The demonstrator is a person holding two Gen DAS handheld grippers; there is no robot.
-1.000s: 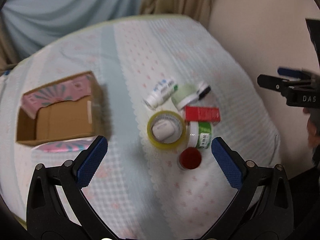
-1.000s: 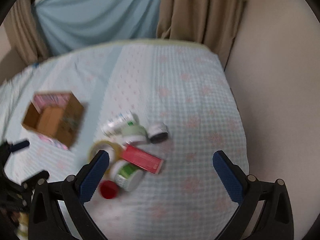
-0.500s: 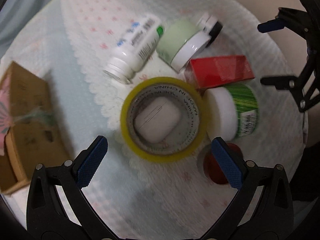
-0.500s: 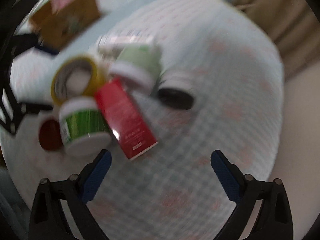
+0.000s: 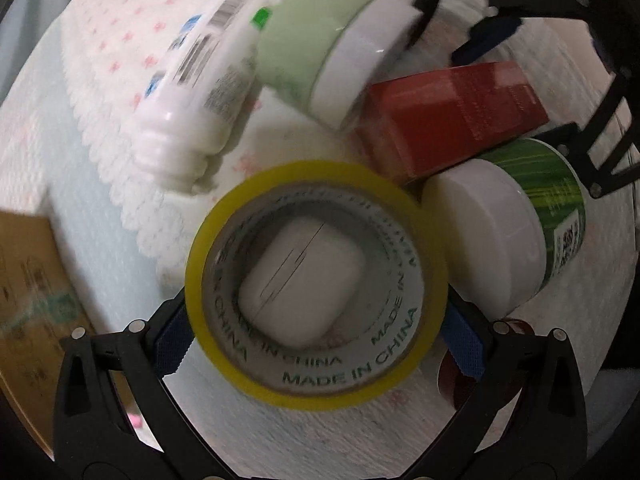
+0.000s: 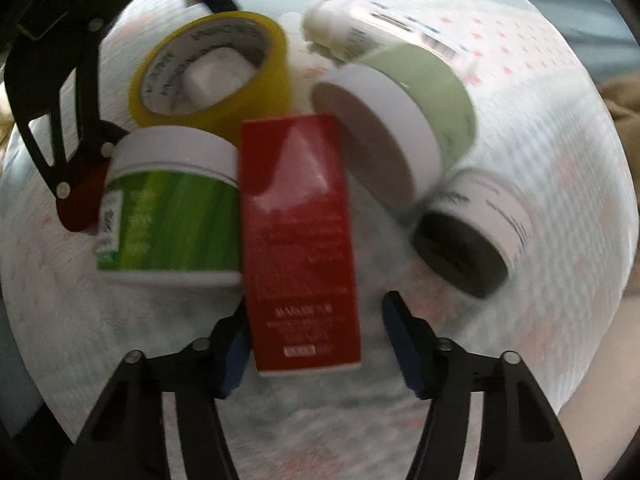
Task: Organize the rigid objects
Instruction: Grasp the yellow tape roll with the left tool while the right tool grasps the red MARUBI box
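A yellow tape roll (image 5: 224, 216) lies flat with a white earbud case (image 5: 300, 276) inside its core. My left gripper (image 5: 316, 340) is open, one finger on each side of the roll. A red box (image 6: 298, 240) lies between the fingers of my open right gripper (image 6: 316, 344); the left pad is at its side, the right pad stands apart. The tape roll also shows in the right wrist view (image 6: 216, 76).
Around them lie a green-labelled jar (image 5: 516, 232), a pale green jar (image 5: 320, 40), a white pill bottle (image 5: 196, 84), a black-lidded jar (image 6: 468, 236) and a red cap (image 5: 452, 376). A cardboard box (image 5: 28, 304) stands at the left on the bedspread (image 5: 100, 20).
Both grippers have come down close to the objects. The left one now straddles the tape roll; the right one now straddles the end of the red box.
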